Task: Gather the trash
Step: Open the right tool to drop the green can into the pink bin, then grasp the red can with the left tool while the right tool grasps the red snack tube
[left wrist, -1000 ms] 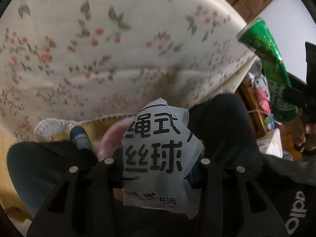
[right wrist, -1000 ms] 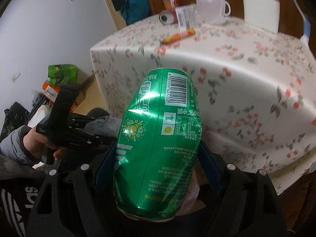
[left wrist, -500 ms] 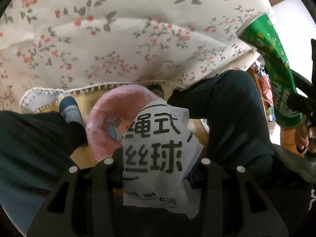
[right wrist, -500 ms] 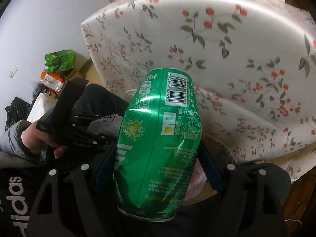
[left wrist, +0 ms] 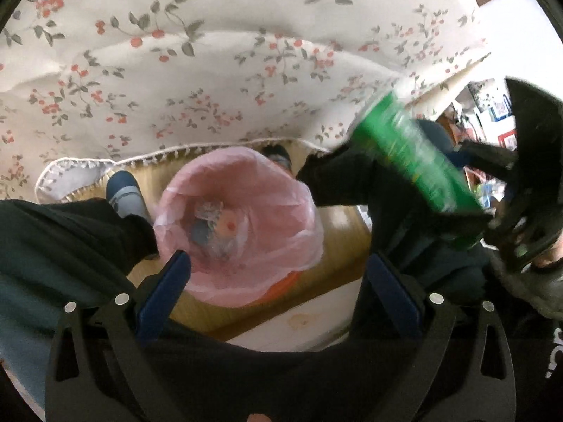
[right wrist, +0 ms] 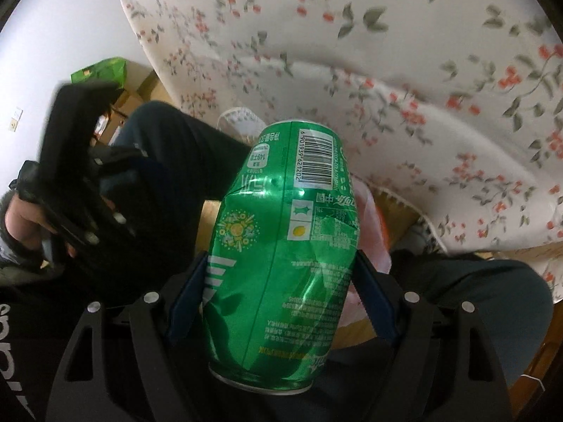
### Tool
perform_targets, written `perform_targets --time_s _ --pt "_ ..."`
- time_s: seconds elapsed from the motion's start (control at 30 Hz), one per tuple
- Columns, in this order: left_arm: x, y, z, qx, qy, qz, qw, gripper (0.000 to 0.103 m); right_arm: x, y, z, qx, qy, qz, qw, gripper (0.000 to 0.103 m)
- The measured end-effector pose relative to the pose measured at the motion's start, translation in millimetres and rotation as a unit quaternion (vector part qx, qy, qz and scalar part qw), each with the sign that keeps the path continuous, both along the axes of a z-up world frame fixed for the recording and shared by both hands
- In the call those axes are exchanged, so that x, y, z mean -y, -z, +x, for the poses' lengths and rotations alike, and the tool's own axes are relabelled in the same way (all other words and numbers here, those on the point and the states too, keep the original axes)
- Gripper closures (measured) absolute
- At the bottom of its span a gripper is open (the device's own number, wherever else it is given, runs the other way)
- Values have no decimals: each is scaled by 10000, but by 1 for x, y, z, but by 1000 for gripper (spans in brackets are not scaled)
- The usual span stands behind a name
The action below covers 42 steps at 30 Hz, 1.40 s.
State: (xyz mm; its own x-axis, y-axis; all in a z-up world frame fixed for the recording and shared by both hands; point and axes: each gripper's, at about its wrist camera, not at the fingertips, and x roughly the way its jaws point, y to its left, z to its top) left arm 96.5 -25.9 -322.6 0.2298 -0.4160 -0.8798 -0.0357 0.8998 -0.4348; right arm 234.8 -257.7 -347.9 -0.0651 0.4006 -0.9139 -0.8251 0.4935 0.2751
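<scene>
My left gripper (left wrist: 278, 274) is open and empty, held right above a trash bin lined with a pink bag (left wrist: 242, 225) on the floor. Some trash (left wrist: 216, 225) lies at the bottom of the bag. My right gripper (right wrist: 281, 281) is shut on a dented green soda can (right wrist: 285, 253). The can also shows in the left wrist view (left wrist: 418, 161), blurred, to the right of the bin and above its level. The pink bag (right wrist: 369, 225) peeks out behind the can in the right wrist view.
A floral tablecloth (left wrist: 218, 63) hangs down just behind the bin. The person's dark-trousered legs (left wrist: 63, 239) and slippered foot (left wrist: 125, 190) flank the bin. Boxes and a green bag (right wrist: 102, 70) stand by the white wall at the left.
My left gripper has opened and the white printed wrapper it held is gone from it. The view has tilted down onto the bin. The right gripper with the can has moved closer to the bin.
</scene>
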Motion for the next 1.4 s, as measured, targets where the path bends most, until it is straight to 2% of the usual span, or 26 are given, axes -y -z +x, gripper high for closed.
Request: perform_targets --time_s 0.23,0.5,0.53,0.57,0.6,0.7,0.9,1.1,1.4 --pt "-13 -18 -1 198 -141 51 9997 6 -10 38 0 -334 -62 -347 9988 24" --pt "-15 -23 -1 244 -214 36 9995 6 -19 64 4 -539 -69 -580 9968 23" --pt "-15 -23 -1 249 -218 27 9994 6 -20 68 5 -571 -60 -640 9963 20" --pt "-16 -23 -1 257 -211 21 9994 6 -21 71 6 -580 -62 -683 9960 8" --pt "-16 -24 0 269 -210 25 9994 6 -22 73 6 -573 -62 -682 9960 3" --pt "-17 -30 2 337 -233 25 9992 6 -21 71 9 -477 -24 -730 9962 5" --pt "-26 -61 9 696 -321 264 9967 6 -17 37 14 -108 132 -359 9992 5" --pt "-41 -107 25 1152 -492 560 9905 6 -16 -25 16 465 205 171 9986 5" --pt "-65 -171 53 1709 -769 763 9793 6 -13 -109 22 1126 287 877 9893 5"
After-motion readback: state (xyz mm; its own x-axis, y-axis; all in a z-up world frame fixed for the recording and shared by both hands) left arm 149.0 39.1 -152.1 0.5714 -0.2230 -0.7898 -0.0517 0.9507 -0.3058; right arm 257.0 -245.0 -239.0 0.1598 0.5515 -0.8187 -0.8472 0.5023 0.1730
